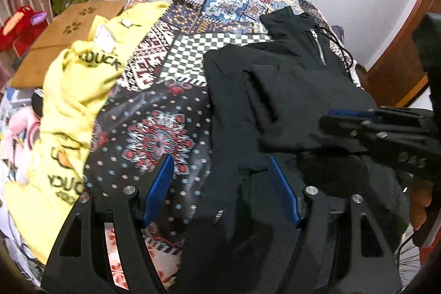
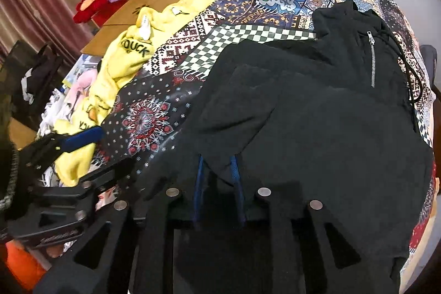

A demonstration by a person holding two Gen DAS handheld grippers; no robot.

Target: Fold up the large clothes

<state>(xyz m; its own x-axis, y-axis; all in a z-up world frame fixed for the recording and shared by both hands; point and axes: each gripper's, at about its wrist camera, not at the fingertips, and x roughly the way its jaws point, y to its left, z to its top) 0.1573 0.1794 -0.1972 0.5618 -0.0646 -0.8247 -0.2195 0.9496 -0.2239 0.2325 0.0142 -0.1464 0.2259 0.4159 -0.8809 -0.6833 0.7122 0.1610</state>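
Patterned patchwork bedspread covers the bed; crumpled yellow printed garment lies at its left. Black zip-neck hooded pullover lies spread flat right of centre. Left gripper jaws wide, nothing between. Right gripper jaws narrow, black cloth edge between the pads; can't tell if they press it.

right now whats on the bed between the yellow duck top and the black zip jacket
Only bare patterned bedspread separates the yellow top from the black jacket; both wrist views show it.
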